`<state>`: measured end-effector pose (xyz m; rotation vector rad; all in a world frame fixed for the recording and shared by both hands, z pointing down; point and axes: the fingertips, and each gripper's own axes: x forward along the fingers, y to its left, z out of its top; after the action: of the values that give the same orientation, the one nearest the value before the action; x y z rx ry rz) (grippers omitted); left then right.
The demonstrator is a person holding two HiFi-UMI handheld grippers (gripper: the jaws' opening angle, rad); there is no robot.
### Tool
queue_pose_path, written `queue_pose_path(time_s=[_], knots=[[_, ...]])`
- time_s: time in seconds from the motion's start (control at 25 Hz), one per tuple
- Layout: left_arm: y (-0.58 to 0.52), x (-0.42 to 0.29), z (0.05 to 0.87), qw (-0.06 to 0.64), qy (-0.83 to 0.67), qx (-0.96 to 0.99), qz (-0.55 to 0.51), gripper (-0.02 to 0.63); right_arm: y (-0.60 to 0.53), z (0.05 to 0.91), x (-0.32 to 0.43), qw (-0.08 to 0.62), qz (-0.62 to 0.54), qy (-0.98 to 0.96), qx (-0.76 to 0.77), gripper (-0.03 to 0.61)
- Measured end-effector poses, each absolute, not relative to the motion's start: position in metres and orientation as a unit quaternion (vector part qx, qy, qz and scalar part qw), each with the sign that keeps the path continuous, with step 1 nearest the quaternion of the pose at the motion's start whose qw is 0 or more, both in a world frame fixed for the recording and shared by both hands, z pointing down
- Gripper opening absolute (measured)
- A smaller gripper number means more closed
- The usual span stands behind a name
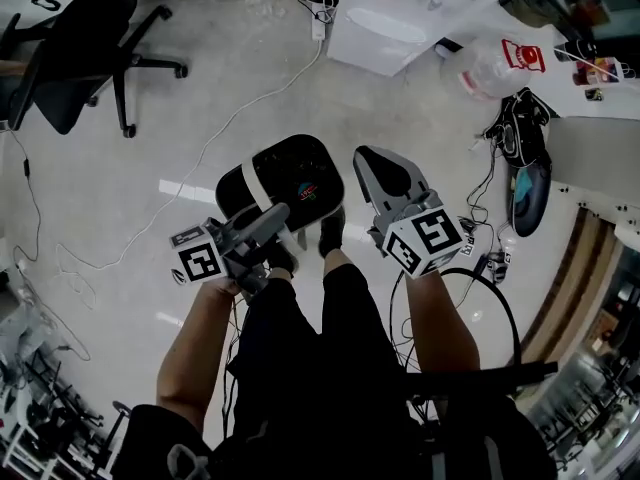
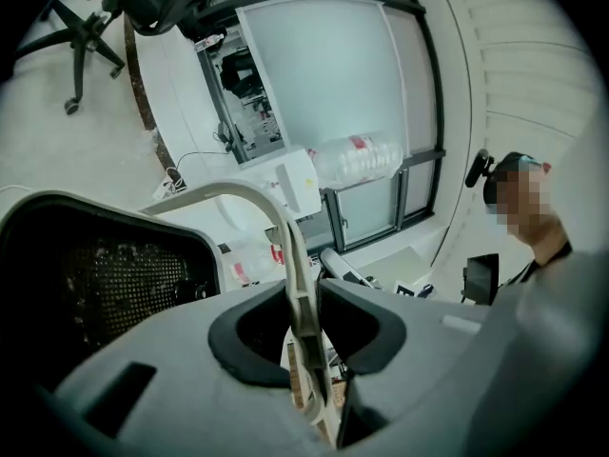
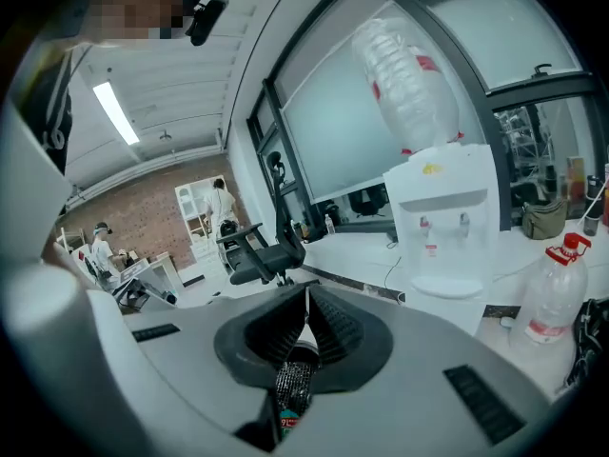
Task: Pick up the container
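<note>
Above floor (image 1: 100,188): black mesh container (image 1: 300,176), white arched handle (image 2: 301,293).

A black office chair (image 1: 70,58) stands on the pale floor (image 1: 90,168), well apart from a white water dispenser (image 1: 400,13) and a clear bottle (image 1: 490,68)

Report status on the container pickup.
Left gripper shut on white handle. Right gripper shut, empty. Black container hangs by that handle, off the floor. Nothing seen blocking it.
</note>
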<state>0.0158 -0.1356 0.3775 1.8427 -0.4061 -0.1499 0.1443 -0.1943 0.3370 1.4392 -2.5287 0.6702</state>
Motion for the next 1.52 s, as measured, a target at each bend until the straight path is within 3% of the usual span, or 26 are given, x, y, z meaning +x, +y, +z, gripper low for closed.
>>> queue_pose_path(time_s=[0.6,0.96,1.52], knots=[[-0.124,-0.008,0.226,0.551,-0.169,0.812,-0.09,0.089,-0.191,0.192,0.13,0.086,0.134,-0.866,0.474,0.017],[-0.123,0.01,0.132,0.544,-0.141,0.815,-0.14,0.089,-0.186,0.132,0.144,0.05,0.145,-0.86,0.487,0.015],[-0.12,-0.008,0.096,0.562,-0.158,0.799,-0.145,0.091,-0.195,0.037,0.149,-0.003,0.126,-0.846,0.518,0.011]])
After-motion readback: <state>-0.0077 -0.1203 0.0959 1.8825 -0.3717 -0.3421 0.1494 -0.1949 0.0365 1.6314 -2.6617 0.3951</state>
